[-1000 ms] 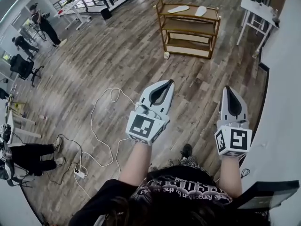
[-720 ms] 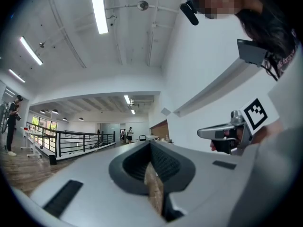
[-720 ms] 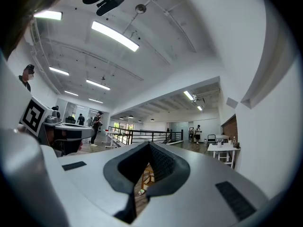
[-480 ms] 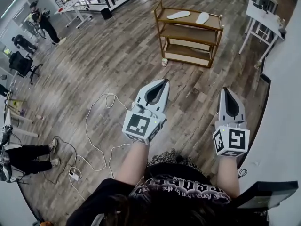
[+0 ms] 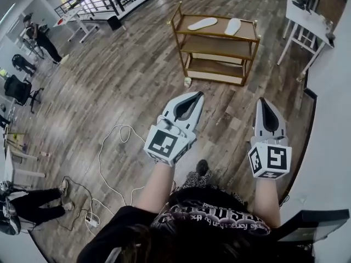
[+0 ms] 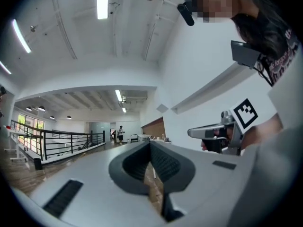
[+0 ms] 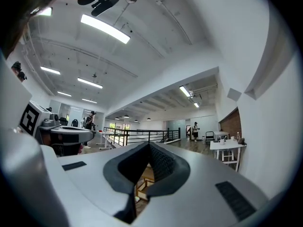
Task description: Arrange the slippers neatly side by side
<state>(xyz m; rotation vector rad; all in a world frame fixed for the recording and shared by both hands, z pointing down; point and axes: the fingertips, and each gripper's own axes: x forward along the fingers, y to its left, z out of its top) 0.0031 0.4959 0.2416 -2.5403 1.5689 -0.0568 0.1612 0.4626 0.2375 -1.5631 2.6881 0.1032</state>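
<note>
Two pale slippers (image 5: 202, 23) (image 5: 233, 26) lie apart on the top shelf of a wooden rack (image 5: 218, 47) across the floor ahead, angled differently. My left gripper (image 5: 199, 95) and right gripper (image 5: 263, 100) are held out level, well short of the rack, both shut with nothing between their tips. In the left gripper view the left gripper (image 6: 150, 143) has its jaws together, and the right gripper shows at the right. The right gripper (image 7: 149, 144) in its own view is likewise shut, with part of the rack (image 7: 143, 181) seen through the gap below.
A white table (image 5: 307, 21) stands right of the rack by the wall. A small cup (image 5: 187, 82) sits on the floor at the rack's front left leg. A white cable (image 5: 109, 152) trails over the wood floor at left. People and chairs are far left; railings are behind.
The rack with the slippers has come nearer and lower in the head view. Both grippers stay shut and keep their pose in front of me.
</note>
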